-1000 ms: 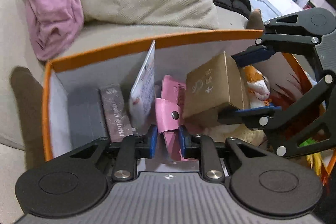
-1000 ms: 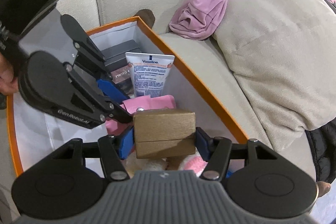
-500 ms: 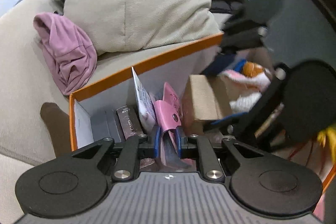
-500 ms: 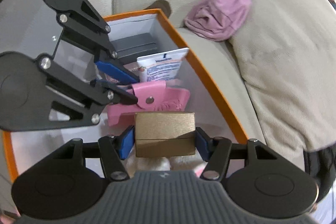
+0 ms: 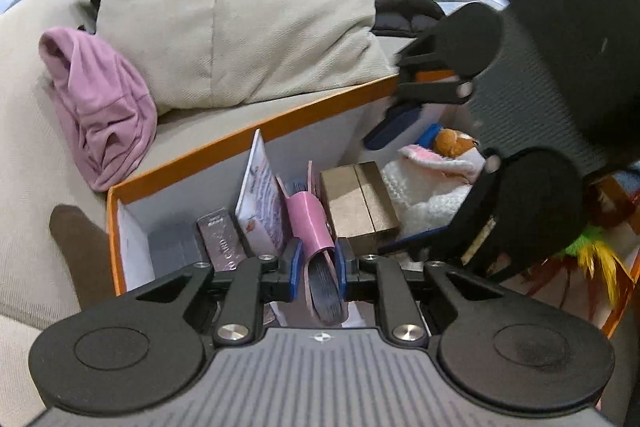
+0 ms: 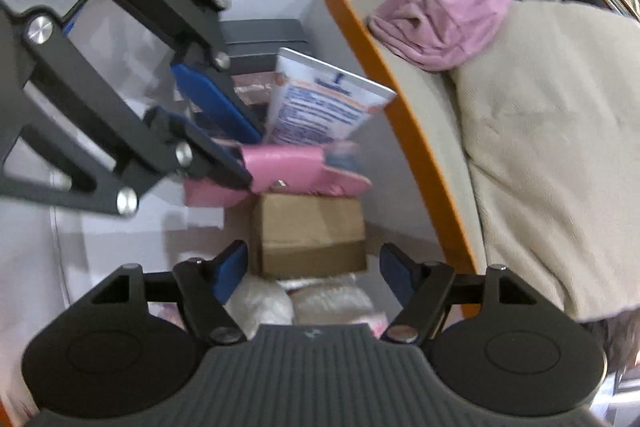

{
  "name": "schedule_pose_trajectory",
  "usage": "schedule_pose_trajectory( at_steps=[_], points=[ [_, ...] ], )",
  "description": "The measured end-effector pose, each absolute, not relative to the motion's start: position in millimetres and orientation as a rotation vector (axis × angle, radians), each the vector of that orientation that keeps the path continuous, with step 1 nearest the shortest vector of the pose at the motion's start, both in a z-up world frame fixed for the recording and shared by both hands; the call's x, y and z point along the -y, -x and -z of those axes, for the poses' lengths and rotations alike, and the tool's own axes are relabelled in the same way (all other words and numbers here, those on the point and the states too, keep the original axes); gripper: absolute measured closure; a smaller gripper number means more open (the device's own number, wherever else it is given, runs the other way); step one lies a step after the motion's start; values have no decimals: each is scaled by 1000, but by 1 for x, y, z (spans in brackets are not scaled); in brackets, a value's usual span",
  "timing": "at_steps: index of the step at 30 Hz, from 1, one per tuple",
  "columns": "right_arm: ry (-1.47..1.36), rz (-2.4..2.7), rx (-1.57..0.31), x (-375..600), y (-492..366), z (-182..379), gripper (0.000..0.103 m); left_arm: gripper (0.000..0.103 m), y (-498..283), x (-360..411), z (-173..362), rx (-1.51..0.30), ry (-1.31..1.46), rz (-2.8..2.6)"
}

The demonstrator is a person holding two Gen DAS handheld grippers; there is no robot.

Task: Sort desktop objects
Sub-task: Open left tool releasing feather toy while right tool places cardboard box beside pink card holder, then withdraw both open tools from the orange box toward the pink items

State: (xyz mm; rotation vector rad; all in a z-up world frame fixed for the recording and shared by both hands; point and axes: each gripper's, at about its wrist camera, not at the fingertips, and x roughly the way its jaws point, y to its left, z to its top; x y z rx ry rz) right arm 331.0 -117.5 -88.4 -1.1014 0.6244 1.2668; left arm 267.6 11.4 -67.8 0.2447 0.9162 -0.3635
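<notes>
Right wrist view shows us the change first: a second ago the right gripper [image 6: 310,267] was clamped on the brown box [image 6: 308,233], and now its jaws have just been opening — both blue pads stand clear of the box sides, so the box is released, though it is between them. The box rests inside the orange-rimmed box [image 6: 404,131], just beside the pink case [image 6: 288,163] and on the white plush toy [image 6: 332,301]. In the left wrist view the left gripper [image 5: 316,263] holds the pink case [image 5: 310,223] as before, its pads pressing on both sides; the case now stands more upright than a second ago. We count inside the container one brown box, one pink case, one cream tube [image 6: 324,99], one dark flat box [image 6: 260,35], one small carton [image 5: 222,241], one plush toy. Outside — one beige cushion [image 5: 240,7] and one pink cloth [image 5: 100,107] on the sofa.
</notes>
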Motion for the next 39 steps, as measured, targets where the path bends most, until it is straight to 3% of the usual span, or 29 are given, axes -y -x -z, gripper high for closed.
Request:
schedule_pose_trajectory(
  at_steps=[3, 6, 10, 18, 21, 29, 32, 33, 34, 39],
  points=[
    [1036, -1249, -678, 125, -335, 82, 36, 79, -266, -11, 68, -937, -217, 360],
    [977, -1265, -738, 129, -338, 81, 55, 79, -267, -12, 70, -950, -199, 359],
    [958, -1246, -719, 129, -341, 87, 62, 79, -270, -11, 73, -950, -181, 365],
    [879, -1202, -756, 146, -344, 71, 62, 78, -262, -13, 65, -954, -181, 347],
    [818, -1186, -755, 163, -340, 47, 61, 73, -247, -9, 49, -917, -185, 347],
    [621, -1112, -647, 193, -298, 17, 61, 72, -175, 9, -6, -845, -175, 350],
    [593, -1056, -580, 216, -265, 12, 61, 62, -141, 15, -19, -834, -149, 356],
    [570, -1049, -565, 226, -255, 11, 61, 53, -133, 16, -21, -834, -136, 351],
    [543, -1038, -559, 238, -242, 9, 61, 50, -125, 17, -22, -832, -122, 347],
    [377, -970, -641, 284, -206, 22, 53, 50, -85, 24, -14, -839, -41, 312]
  ],
)
